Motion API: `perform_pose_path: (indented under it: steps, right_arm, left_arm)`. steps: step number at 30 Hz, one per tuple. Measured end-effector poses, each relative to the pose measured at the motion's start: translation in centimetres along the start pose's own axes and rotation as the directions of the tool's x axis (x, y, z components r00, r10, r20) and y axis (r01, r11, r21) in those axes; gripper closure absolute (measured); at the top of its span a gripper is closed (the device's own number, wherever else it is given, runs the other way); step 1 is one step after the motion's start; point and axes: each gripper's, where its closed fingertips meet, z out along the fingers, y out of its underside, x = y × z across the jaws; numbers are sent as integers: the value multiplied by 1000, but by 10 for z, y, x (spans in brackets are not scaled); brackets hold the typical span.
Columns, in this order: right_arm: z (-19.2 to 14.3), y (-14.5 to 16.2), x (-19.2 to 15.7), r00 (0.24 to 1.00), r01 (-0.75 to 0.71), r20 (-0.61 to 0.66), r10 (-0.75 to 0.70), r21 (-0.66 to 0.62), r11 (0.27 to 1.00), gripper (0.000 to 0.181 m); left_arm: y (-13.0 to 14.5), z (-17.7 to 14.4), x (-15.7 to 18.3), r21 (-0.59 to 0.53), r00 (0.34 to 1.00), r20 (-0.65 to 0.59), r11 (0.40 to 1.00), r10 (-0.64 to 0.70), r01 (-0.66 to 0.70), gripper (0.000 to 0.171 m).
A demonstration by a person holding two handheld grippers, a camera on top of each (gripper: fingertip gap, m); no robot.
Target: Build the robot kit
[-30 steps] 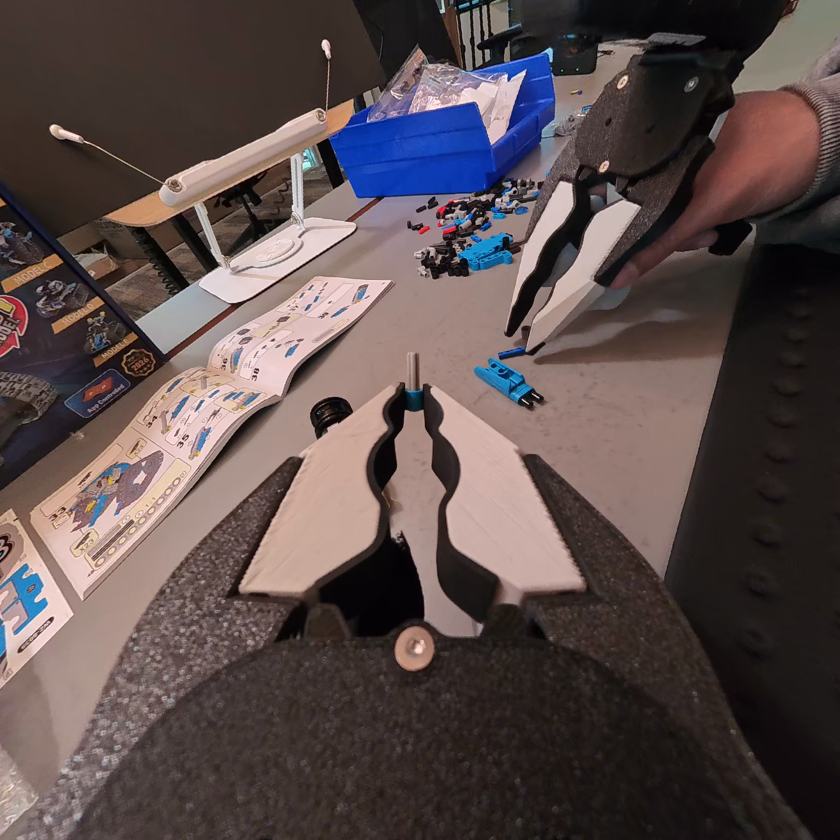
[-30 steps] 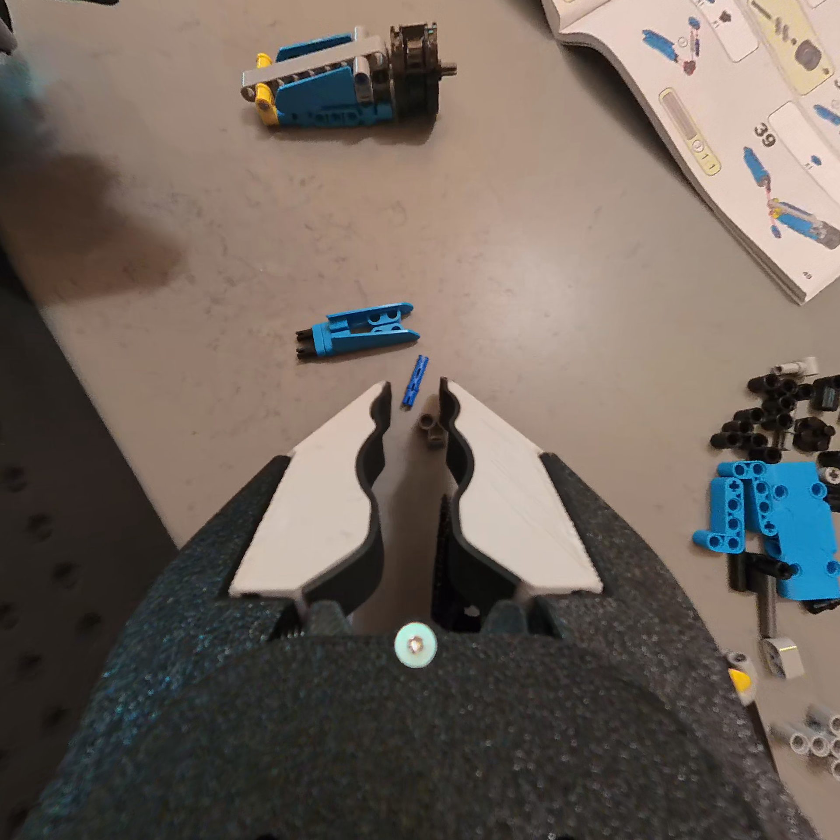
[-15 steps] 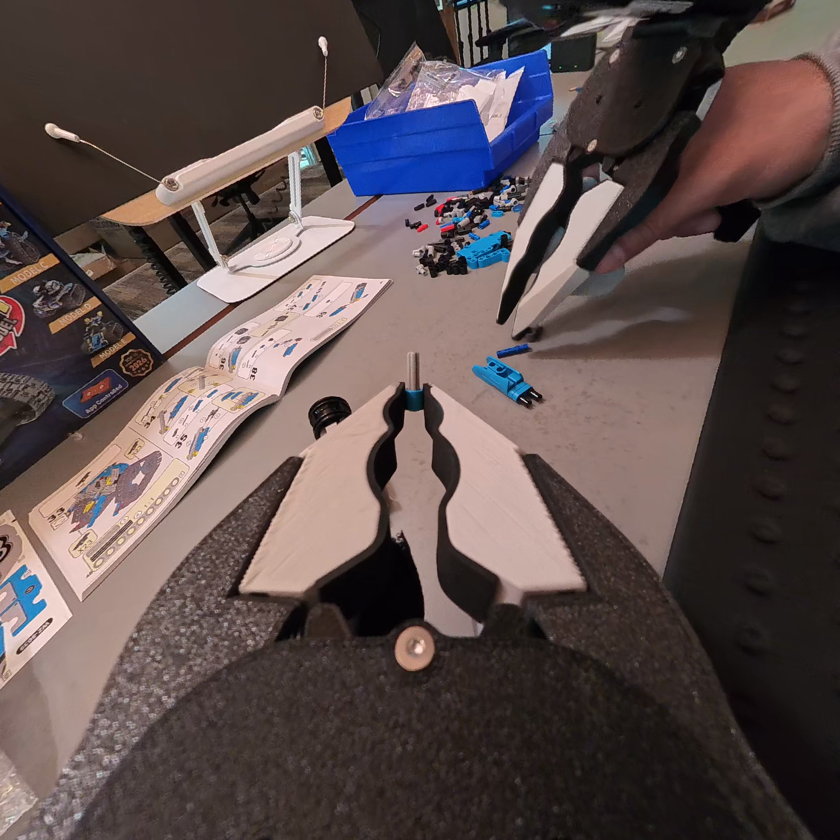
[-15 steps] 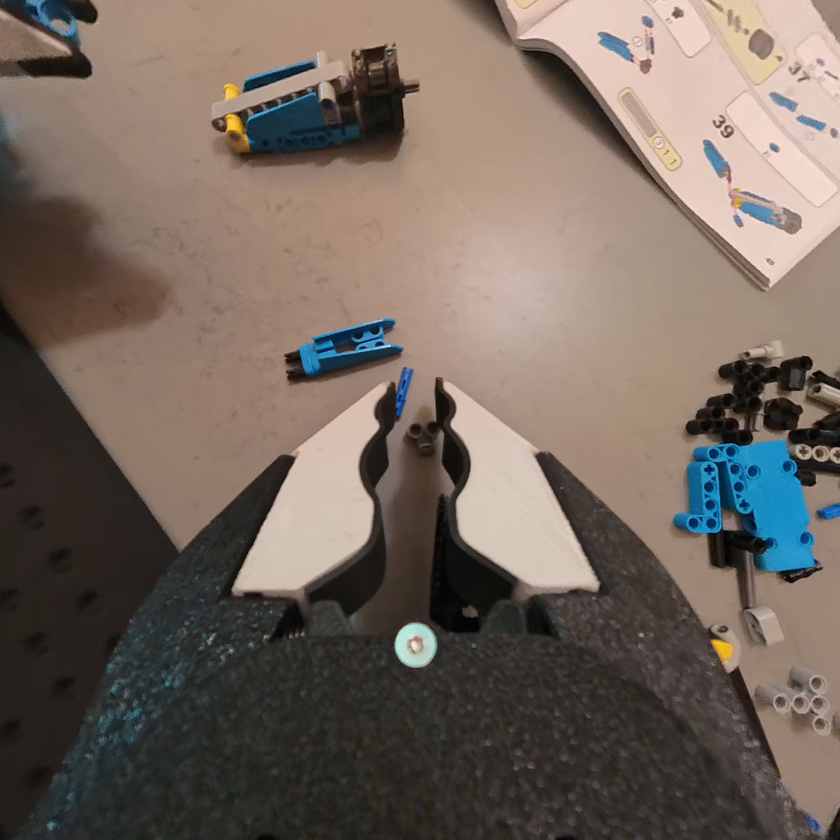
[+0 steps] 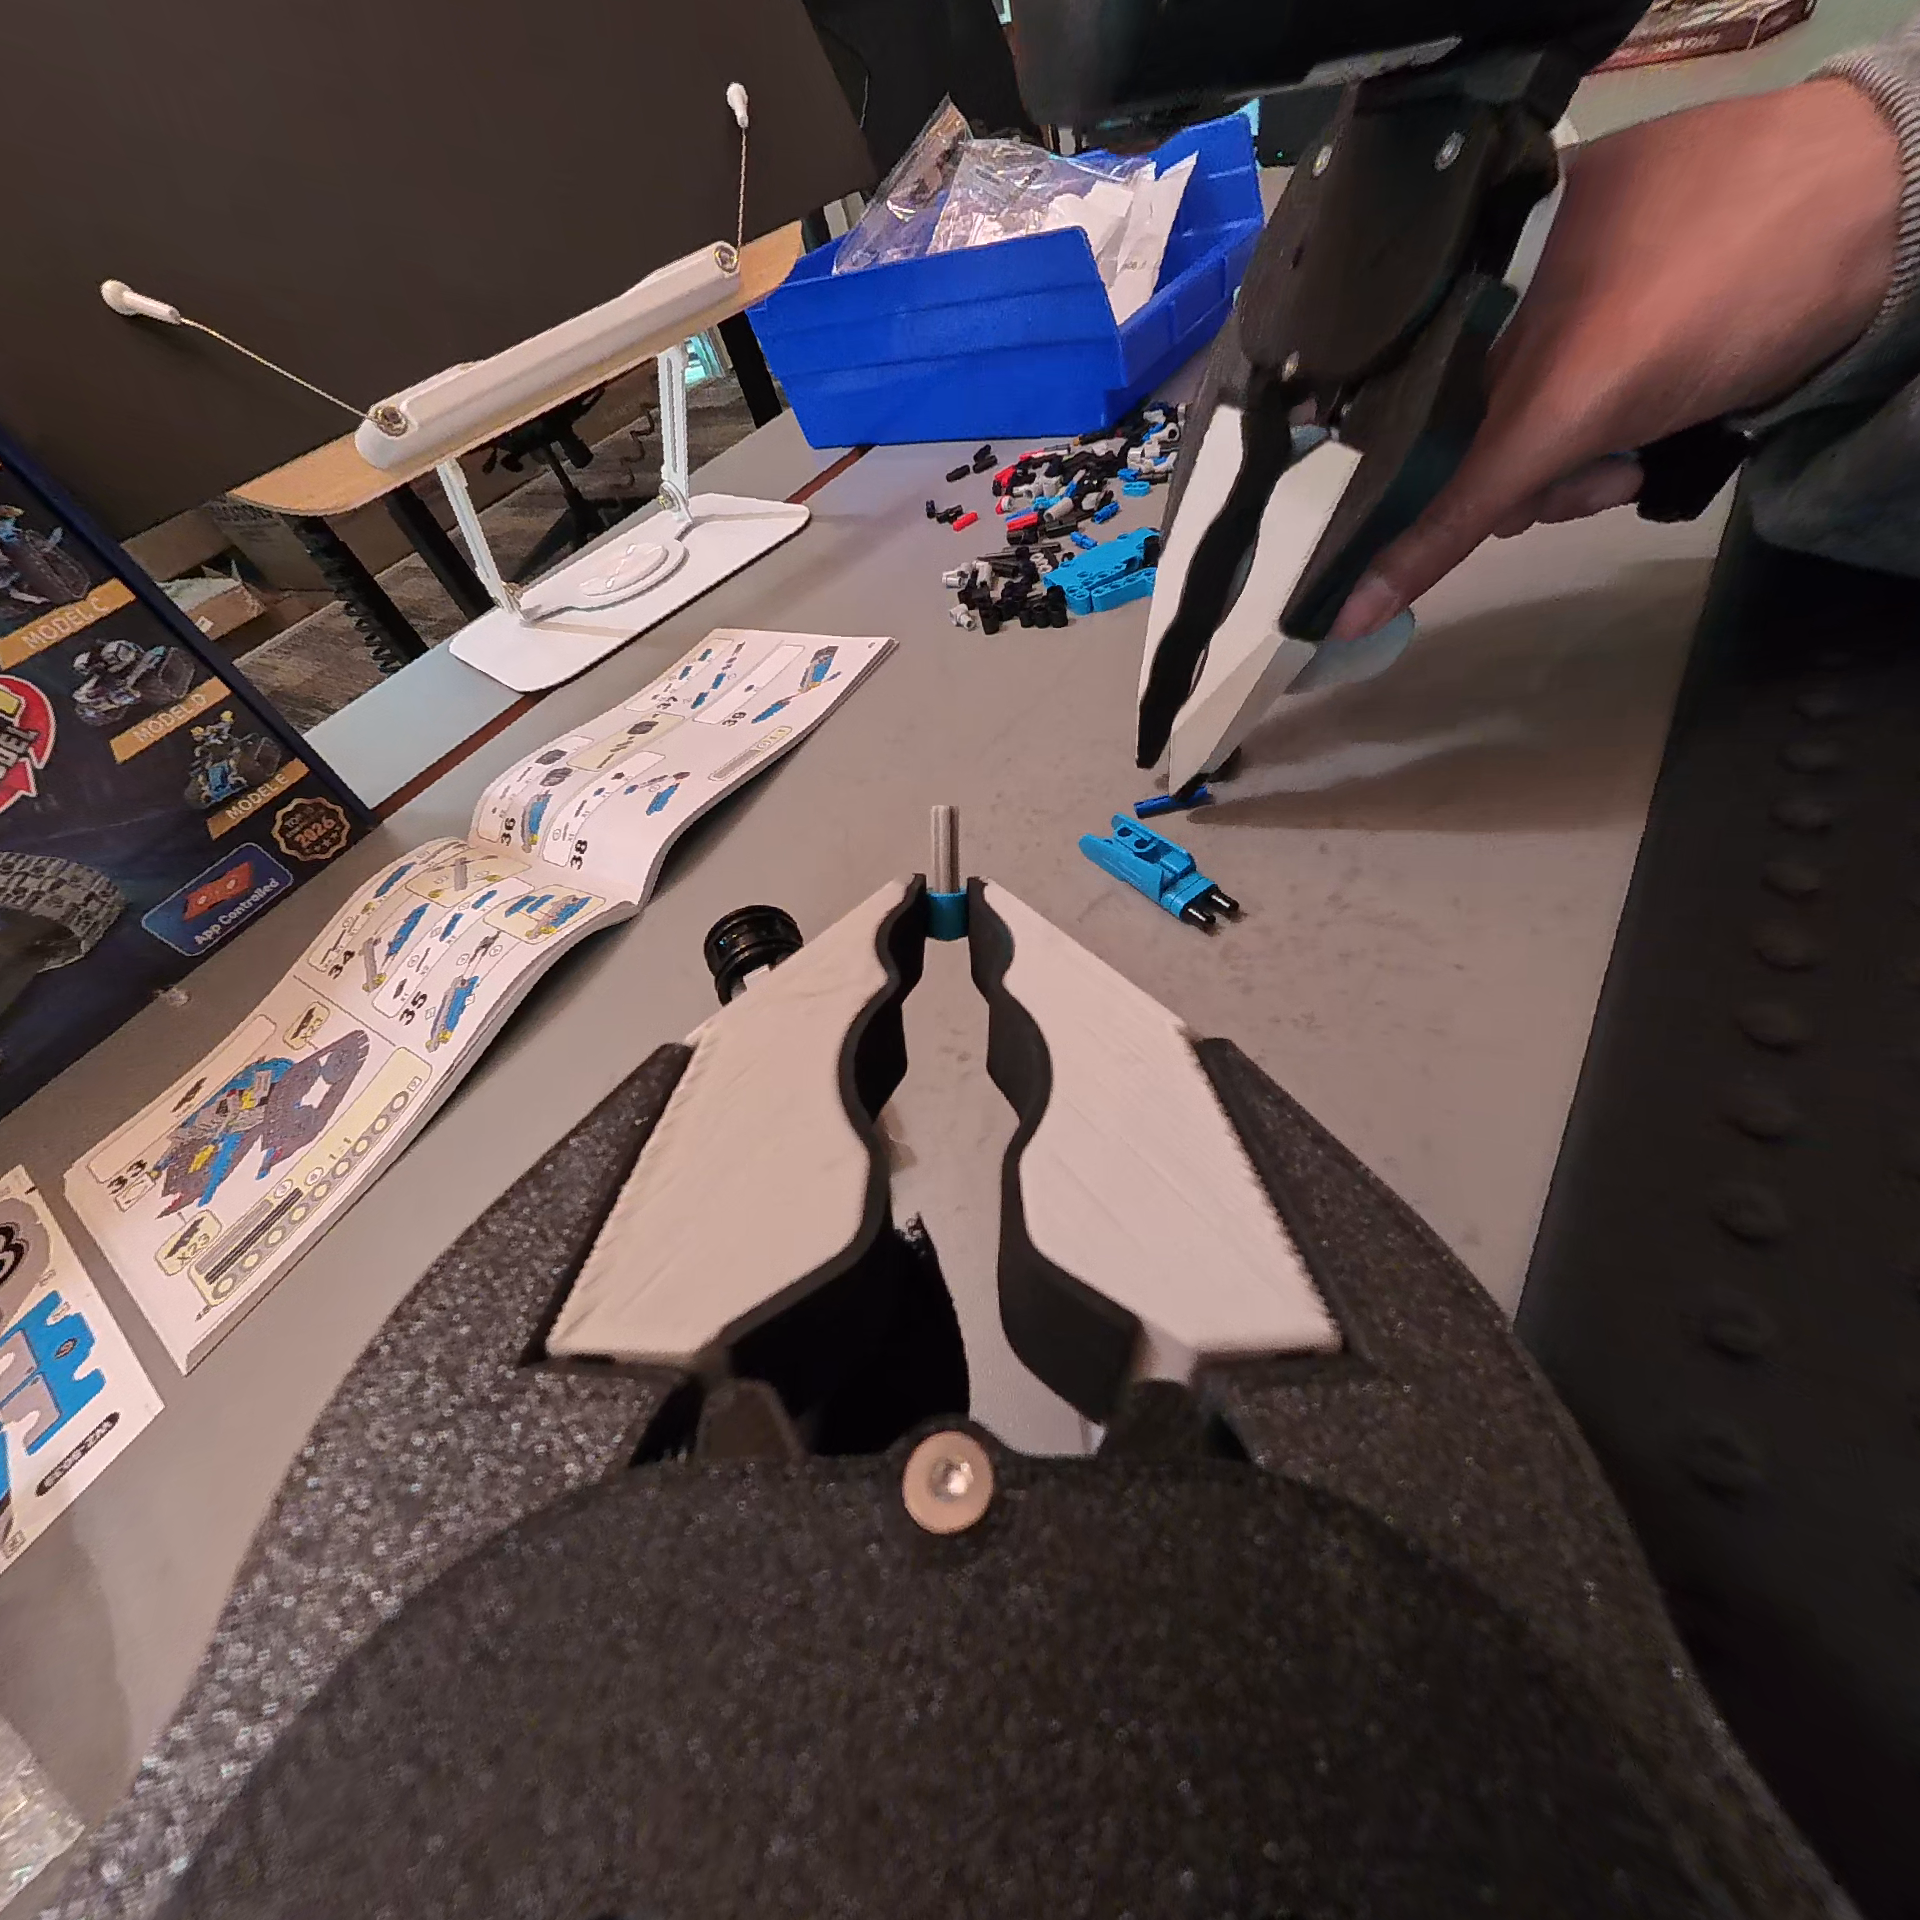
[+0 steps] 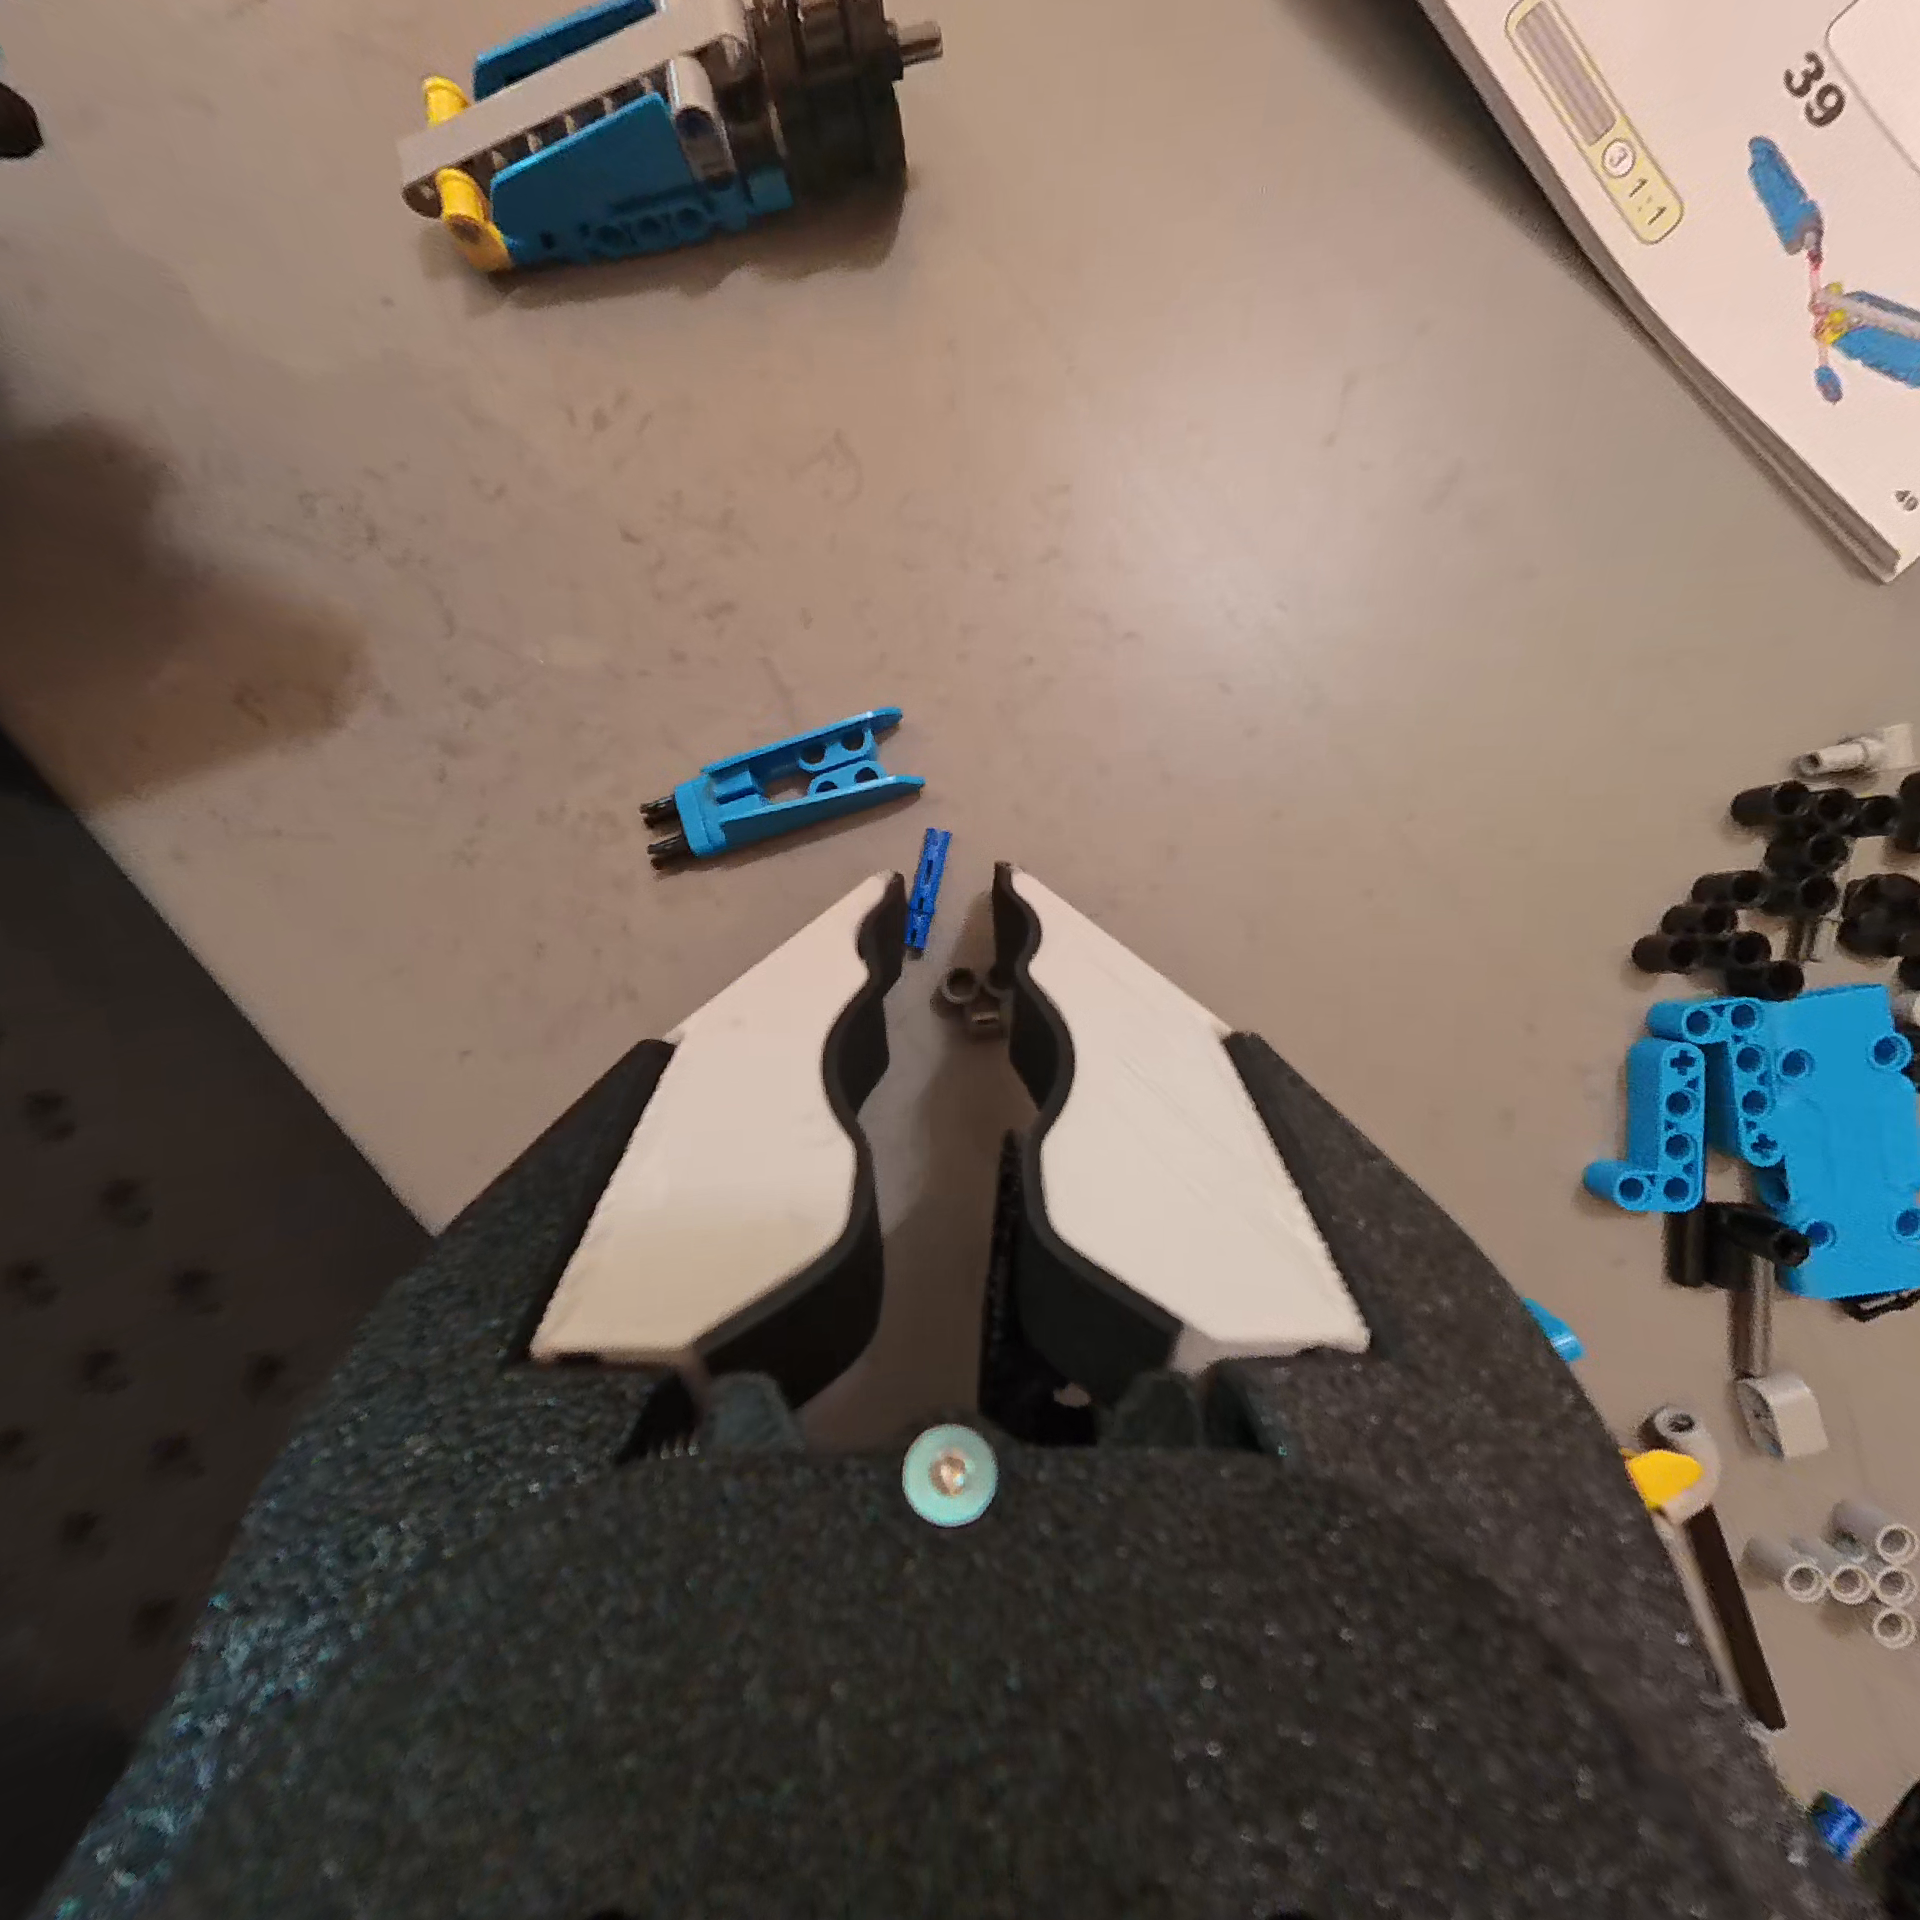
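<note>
Left gripper (image 5: 943, 902): fingers nearly closed, pinching a small blue sleeve (image 5: 943, 914) at their tips; a grey rod (image 5: 941, 844) stands up out of the sleeve, above the tabletop (image 5: 935, 707).

Right gripper (image 6: 943, 878): tips lowered to the tabletop, fingers a narrow gap apart, holding nothing. Between them lie a dark blue pin (image 6: 928, 886), close against the left finger, and a small grey connector (image 6: 974, 997), close against the right finger. In the left wrist view the same gripper (image 5: 1184, 764) stands steeply, held by a person's hand (image 5: 1621, 343), tips at the tabletop.

Nearby items:
- Light blue forked piece (image 6: 787, 784) with two black pins at one end, just beyond the dark blue pin.
- Partly built model (image 6: 655, 135), blue and grey with yellow pins and a black wheel, well beyond the fingers.
- Loose parts heap (image 6: 1797, 1091), black, grey and light blue, to the right.
- Open instruction booklet (image 5: 488, 935), flat on the tabletop to the left.
- Blue bin (image 5: 997, 312) holding clear bags, at the far side.
- White stand (image 5: 623, 561) with a long white bar, beside the bin.
- Printed box (image 5: 135, 748), upright at the left edge.
</note>
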Motion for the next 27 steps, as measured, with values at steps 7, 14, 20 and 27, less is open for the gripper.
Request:
perform_pose_path:
  steps: [7, 14, 20, 27]
  right_arm:
    - [5, 4, 4, 1000, -14, -19, 14, -8, 1000, 165]
    - [6, 4, 3, 1000, -26, -11, 25, -20, 999, 168]
    - [5, -1, 5, 1000, 9, 12, -10, 37, 999, 178]
    - [-12, -19, -1, 998, -8, 57, -2, 172, 985, 178]
  left_arm:
    - [0, 0, 0, 3, 1000, 1, 1000, -3, 3, 165]
    - [0, 0, -1, 4, 1000, 1, 1000, -5, 5, 165]
    - [1, 0, -1, -1, 1000, 3, 1000, -7, 7, 165]
    - [2, 0, -2, -9, 1000, 4, 1000, -16, 16, 165]
